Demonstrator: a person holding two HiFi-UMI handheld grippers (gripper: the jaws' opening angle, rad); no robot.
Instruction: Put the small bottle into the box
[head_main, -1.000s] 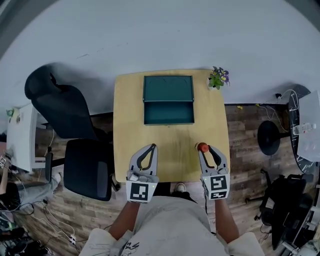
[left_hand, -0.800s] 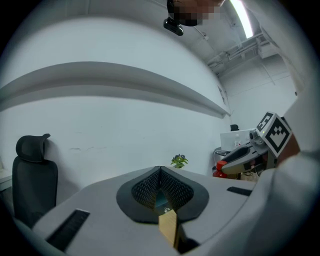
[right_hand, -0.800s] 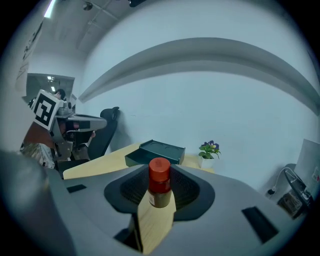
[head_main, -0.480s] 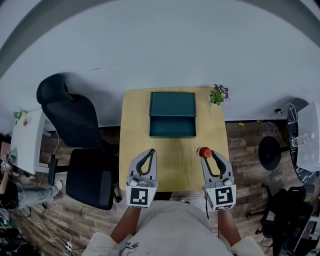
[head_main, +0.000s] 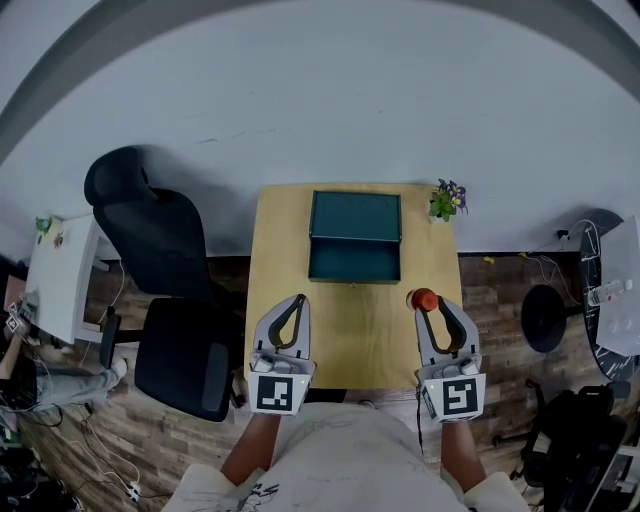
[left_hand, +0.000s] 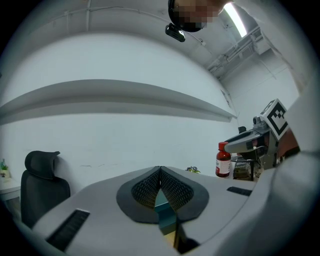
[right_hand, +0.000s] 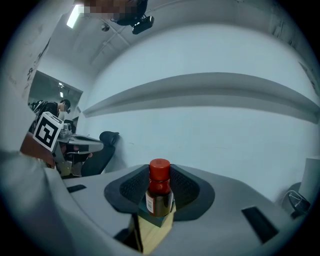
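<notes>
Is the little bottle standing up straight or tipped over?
Upright: the small bottle stands straight, top up, clamped in the right gripper.

The table (head_main: 350, 325) lies bare from its near edge up to the open box (head_main: 355, 262), leaving a clear way to its mouth. The box's opened lid (head_main: 355, 215) blocks the far side. 1 potted plant (head_main: 446, 200) stands near the lid's right corner. 1 office chair (head_main: 175, 300) crowds the table's left edge.

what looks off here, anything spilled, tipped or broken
Nothing stands out. The small bottle is upright and capped in the right gripper; the box sits open and square on the table, and the plant stands upright at a far corner.
</notes>
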